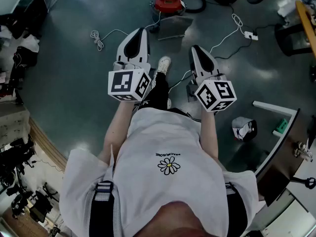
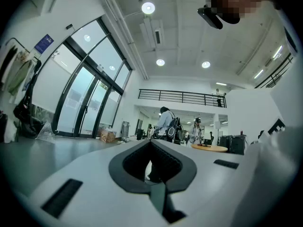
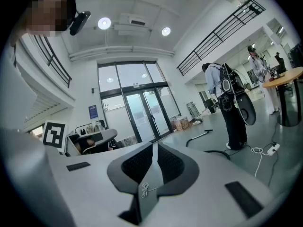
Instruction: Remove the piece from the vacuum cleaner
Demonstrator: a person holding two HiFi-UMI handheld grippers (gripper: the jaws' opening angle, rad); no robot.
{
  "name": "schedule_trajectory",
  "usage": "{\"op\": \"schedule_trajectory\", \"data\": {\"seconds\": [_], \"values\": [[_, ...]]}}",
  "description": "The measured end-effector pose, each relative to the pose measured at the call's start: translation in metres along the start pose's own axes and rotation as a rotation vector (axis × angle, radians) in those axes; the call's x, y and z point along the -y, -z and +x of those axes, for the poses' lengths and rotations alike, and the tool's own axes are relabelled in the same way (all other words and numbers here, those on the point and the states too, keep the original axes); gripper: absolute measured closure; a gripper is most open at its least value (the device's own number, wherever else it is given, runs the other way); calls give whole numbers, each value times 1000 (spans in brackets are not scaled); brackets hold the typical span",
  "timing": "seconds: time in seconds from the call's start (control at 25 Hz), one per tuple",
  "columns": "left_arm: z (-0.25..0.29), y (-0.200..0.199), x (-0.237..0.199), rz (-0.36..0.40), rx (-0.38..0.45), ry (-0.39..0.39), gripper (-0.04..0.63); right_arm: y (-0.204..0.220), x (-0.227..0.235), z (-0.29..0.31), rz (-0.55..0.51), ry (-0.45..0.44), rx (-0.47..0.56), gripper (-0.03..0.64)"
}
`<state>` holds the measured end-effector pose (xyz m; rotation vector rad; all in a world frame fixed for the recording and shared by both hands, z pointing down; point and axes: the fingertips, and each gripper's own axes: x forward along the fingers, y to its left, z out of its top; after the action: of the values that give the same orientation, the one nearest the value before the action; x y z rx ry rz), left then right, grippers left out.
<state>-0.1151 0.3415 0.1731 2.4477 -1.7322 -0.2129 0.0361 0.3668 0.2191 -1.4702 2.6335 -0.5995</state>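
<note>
Standing person (image 1: 168,167) holds left gripper (image 1: 141,33) and right gripper (image 1: 196,51) out, jaws closed and empty; vacuum cleaner (image 1: 168,1) at twelve o'clock.

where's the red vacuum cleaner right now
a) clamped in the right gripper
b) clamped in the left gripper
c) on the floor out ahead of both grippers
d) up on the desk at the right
c: the red vacuum cleaner sits on the floor beyond the tips of the left gripper and the right gripper, and neither one touches it.
</note>
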Motion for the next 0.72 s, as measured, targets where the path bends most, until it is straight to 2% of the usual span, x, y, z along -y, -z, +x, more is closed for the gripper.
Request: {"op": "schedule_trajectory", "data": {"seconds": [0.04,0.12,0.2,0.4,0.56,0.72], "values": [[10,3,-5,-8,-4,5,607,-4,1,10,-7,-16,2,601],[33,8,-15,-22,-14,11,607,-13,3,32,6,-63,10,496],[61,13,-24,-32,-23,15,607,-25,7,56,71,-121,29,448],[146,25,-34,-43,-43,58,607,-44,61,117,130,-103,21,449],[216,37,-52,-51,-85,97,607,-55,95,169,226,-167,11,449],[279,47,-83,-46,-135,115,607,-74,126,226,200,-169,-1,448]]}}
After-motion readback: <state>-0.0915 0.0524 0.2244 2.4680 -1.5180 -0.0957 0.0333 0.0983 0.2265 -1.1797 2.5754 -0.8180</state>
